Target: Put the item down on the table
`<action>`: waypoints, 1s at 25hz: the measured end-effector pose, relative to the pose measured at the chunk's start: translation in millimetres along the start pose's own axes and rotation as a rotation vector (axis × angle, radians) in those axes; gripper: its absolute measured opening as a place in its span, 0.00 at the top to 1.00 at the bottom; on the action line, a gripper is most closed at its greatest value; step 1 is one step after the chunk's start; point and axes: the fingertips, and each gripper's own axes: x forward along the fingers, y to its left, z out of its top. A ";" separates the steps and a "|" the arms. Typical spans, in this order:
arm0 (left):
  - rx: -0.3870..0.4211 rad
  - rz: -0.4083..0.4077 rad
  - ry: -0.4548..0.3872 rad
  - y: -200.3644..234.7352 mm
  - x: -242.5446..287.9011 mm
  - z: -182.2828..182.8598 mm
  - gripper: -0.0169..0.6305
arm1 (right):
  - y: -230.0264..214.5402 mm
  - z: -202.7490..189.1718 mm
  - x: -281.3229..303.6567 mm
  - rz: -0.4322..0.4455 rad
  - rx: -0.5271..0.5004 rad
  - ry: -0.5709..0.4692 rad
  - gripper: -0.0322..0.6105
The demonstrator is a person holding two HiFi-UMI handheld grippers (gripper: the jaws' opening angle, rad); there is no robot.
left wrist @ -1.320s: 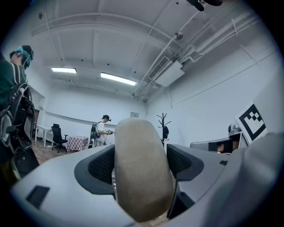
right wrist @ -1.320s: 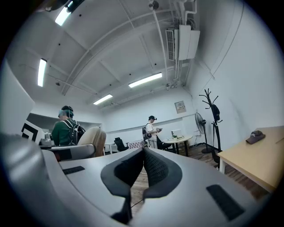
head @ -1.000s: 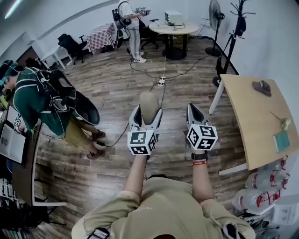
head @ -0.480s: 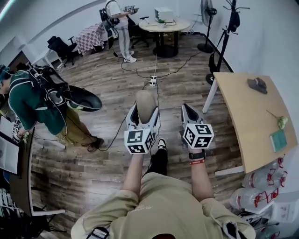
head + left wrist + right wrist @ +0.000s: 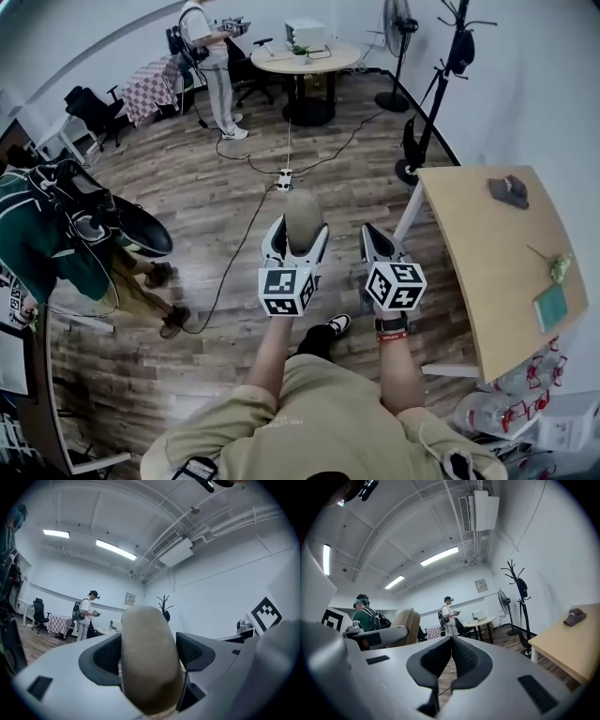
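Tan oblong item (image 5: pixel 302 206) clamped in left tool (image 5: pixel 300 231); right tool (image 5: pixel 371 238) closed, empty.

I hold my left gripper (image 5: pixel 298 234) above the wooden floor (image 5: pixel 187 178), its jaws clamped on a tan rounded item (image 5: pixel 302 214) that sticks up between them. My right gripper (image 5: pixel 373 239) is just beside it, jaws together. The light wooden table (image 5: pixel 478 272) stands to my right, apart from both grippers, with a dark cap (image 5: pixel 509 188) at its far end.

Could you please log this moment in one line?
left gripper: shut on tan item | right gripper: shut, empty | table: not reached
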 end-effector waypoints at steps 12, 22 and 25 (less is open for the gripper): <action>-0.001 -0.208 0.057 -6.5 212.1 9.4 0.41 | -135.1 54.0 95.1 -0.221 0.073 -0.007 0.92; 0.007 -0.505 0.067 -130.8 315.0 5.2 0.41 | -247.1 91.6 61.5 -0.455 0.088 -0.088 0.92; 0.007 -0.599 0.068 -175.2 340.9 5.1 0.41 | -282.1 106.6 43.3 -0.532 0.090 -0.119 0.92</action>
